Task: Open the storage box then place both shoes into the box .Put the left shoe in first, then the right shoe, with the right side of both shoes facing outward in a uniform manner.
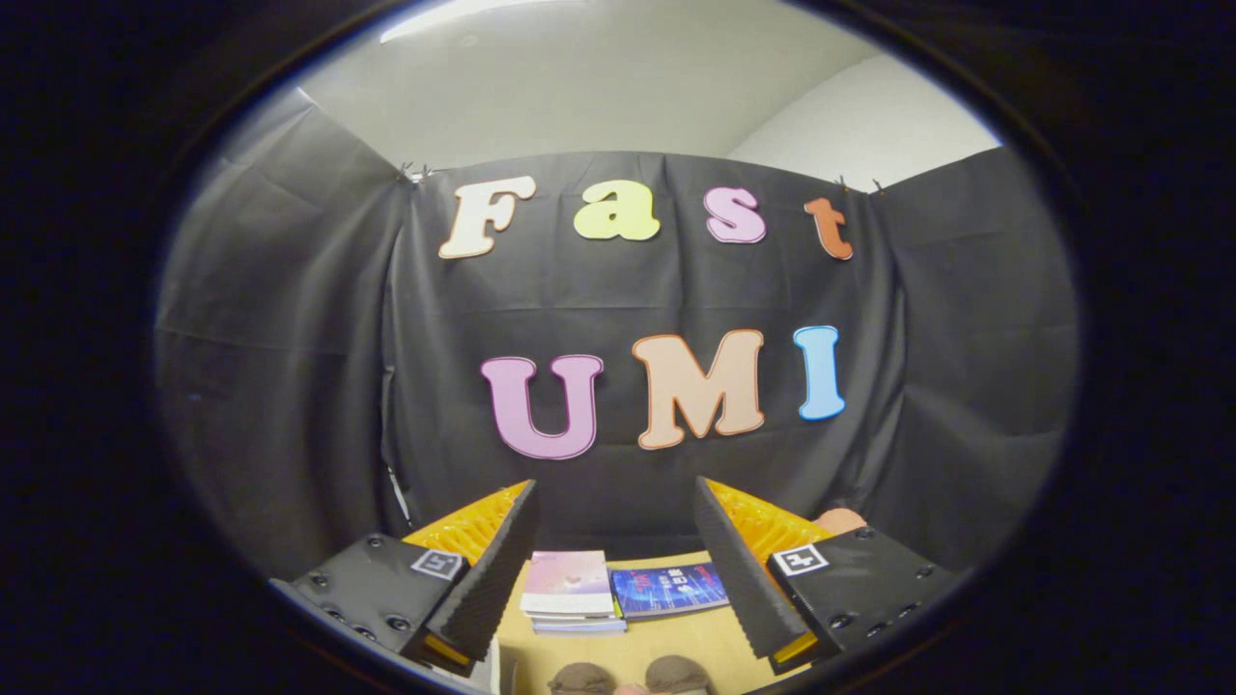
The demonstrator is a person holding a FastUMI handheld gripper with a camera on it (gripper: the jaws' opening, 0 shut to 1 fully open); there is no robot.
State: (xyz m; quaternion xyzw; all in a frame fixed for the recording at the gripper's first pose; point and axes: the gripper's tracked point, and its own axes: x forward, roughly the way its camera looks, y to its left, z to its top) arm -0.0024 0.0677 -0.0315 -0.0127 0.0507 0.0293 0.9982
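The hand-held gripper was held high with its two fingers spread wide and nothing between them, pointing over a pale wooden tabletop toward the booth's black cloth wall.

Nearest of all, below the gap between the fingers, two rounded brown fabric-looking tops just showed on the tabletop. They were probably the pair of shoes, though too little was visible to tell left from right or which way the toes pointed.

Beyond these brown tops, still between the fingers, lay a small stack of books with a pink cover uppermost. Just beside that stack, toward the right finger, a flat dark blue book rested on the tabletop. Farther off than the brown tops, past the right finger, a small rounded peach-coloured shape peeked out; I could not tell what it was.

No storage box could be made out, so opening it looked to be not yet done.

Judging by their soft, matte look, the shoes would be light and yielding, not fragile and not slippery. A pinch across the collar or heel rim, where the material is doubled and stiffer, would likely hold better than squeezing the soft upper, which could fold and let the shoe swing or tip.
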